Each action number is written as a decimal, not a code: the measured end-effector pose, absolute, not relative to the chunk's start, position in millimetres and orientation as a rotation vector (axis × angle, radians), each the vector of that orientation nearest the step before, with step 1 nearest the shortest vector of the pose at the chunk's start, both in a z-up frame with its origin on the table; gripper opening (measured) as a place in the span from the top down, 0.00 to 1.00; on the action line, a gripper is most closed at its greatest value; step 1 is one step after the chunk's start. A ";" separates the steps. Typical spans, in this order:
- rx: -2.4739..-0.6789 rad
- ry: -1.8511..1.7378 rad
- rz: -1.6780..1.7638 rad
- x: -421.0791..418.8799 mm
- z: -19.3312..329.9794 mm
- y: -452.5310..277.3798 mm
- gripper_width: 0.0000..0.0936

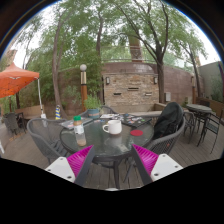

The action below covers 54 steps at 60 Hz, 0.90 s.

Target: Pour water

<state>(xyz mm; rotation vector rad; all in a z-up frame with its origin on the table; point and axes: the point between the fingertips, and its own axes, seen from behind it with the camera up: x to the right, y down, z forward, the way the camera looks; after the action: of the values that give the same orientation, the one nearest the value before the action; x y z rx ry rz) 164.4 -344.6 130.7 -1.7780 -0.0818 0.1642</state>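
Note:
A small bottle point(79, 131) with a red cap and a green label stands on a round glass patio table point(105, 142), left of a white mug point(113, 126). A red bowl point(137, 131) sits right of the mug. My gripper point(112, 160) is open and empty, its two magenta pads point(78, 160) spread wide, well back from the table. The bottle and mug lie beyond the fingers, the bottle ahead of the left finger.
Metal patio chairs point(45, 137) ring the table; a black bag point(168, 121) hangs on the right chair. An orange umbrella point(15, 80) stands far left. A brick wall point(125, 85), trees and more tables point(200, 110) lie behind. A wooden deck is underfoot.

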 end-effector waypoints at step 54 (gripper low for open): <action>-1.678 -0.128 0.218 -42.8 92.6 -145.7 0.13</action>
<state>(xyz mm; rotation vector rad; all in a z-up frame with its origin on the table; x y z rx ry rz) -42.8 -145.7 92.6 -1.6780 -0.1281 0.2176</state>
